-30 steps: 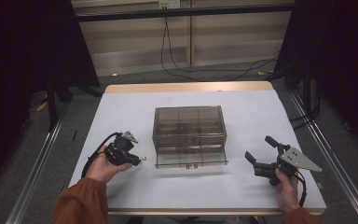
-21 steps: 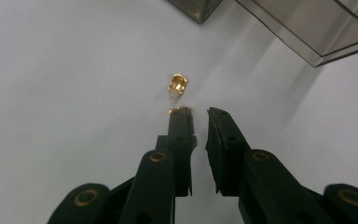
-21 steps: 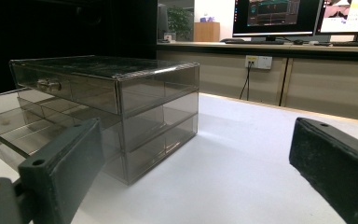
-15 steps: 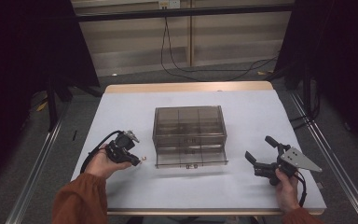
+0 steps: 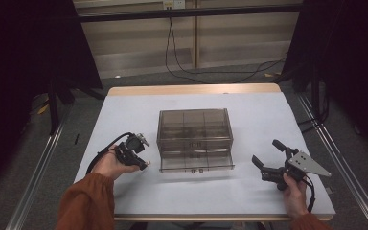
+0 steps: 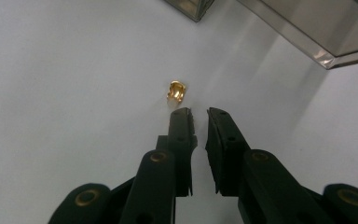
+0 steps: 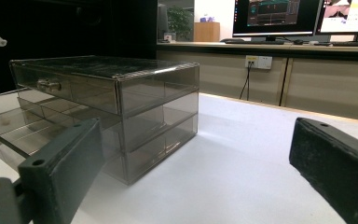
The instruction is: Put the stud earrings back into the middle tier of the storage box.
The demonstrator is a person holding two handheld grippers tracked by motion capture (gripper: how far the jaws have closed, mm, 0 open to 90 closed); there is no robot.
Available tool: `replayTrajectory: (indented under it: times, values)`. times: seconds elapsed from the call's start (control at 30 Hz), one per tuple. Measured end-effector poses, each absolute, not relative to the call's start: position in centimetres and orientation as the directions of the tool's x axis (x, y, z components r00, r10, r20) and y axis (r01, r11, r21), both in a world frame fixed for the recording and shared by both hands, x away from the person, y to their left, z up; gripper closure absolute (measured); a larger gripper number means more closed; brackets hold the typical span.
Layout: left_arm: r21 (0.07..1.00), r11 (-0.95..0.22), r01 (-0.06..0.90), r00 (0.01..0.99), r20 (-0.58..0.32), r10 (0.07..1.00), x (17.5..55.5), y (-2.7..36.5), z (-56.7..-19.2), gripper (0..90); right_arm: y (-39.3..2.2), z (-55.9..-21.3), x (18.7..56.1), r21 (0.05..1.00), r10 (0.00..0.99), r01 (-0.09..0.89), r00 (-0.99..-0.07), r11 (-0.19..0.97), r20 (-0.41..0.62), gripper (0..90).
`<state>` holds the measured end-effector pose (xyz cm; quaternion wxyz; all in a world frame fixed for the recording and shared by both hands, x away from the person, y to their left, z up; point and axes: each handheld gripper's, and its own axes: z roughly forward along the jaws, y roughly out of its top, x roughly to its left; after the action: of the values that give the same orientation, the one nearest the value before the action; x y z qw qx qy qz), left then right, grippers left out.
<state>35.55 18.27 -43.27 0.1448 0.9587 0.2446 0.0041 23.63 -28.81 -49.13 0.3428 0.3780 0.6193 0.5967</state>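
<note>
A small gold metal piece (image 6: pixel 177 91) lies on the white table, just beyond the tips of my left gripper (image 6: pixel 199 112). The jaws stand shut with only a thin slit between them and nothing in it. In the high view the left gripper (image 5: pixel 145 164) sits left of a smoky clear drawer box (image 5: pixel 195 129), tips pointing toward it. The box's bottom drawer (image 5: pixel 196 162) is pulled out toward me. My right gripper (image 5: pixel 266 152) rests to the right of the box, jaws wide open and empty. The right gripper view looks between its pads (image 7: pixel 65 163) at the box (image 7: pixel 121 102).
The white table top (image 5: pixel 254 115) has a wooden far edge. Metal rails run along both sides of the table. Cables hang at the back wall, and a desk with monitors (image 7: pixel 279 18) stands beyond the table.
My left gripper has edged slightly to the right, toward the drawer box. The right gripper has stayed where it was.
</note>
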Motion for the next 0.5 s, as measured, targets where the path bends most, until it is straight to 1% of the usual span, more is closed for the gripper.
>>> replayTrajectory:
  times: [0.03,0.2,0.3,0.4,0.5]
  values:
    - [0.260,-0.847,0.463,0.884,-0.063,0.464,35.53,17.94,-43.40,80.3,-28.82,-49.13,23.64,0.998,0.877,0.058,-0.480,0.002,0.027,2.7]
    - [0.245,-0.848,0.469,0.880,-0.054,0.471,36.04,17.90,-43.87,80.1,-28.83,-49.12,23.64,0.998,0.877,0.059,-0.481,0.001,0.028,2.7]
    - [0.233,-0.853,0.467,0.883,-0.068,0.465,36.08,17.57,-44.27,82.7,-28.83,-49.12,23.64,0.998,0.877,0.057,-0.480,0.001,0.027,2.7]
    - [0.228,-0.848,0.479,0.876,-0.064,0.478,36.35,17.64,-44.30,85.0,-28.83,-49.13,23.65,0.998,0.876,0.059,-0.482,0.001,0.028,2.7]
    - [0.233,-0.841,0.488,0.871,-0.071,0.486,36.43,17.82,-44.32,85.3,-28.83,-49.13,23.64,0.998,0.877,0.058,-0.479,0.004,0.024,2.7]
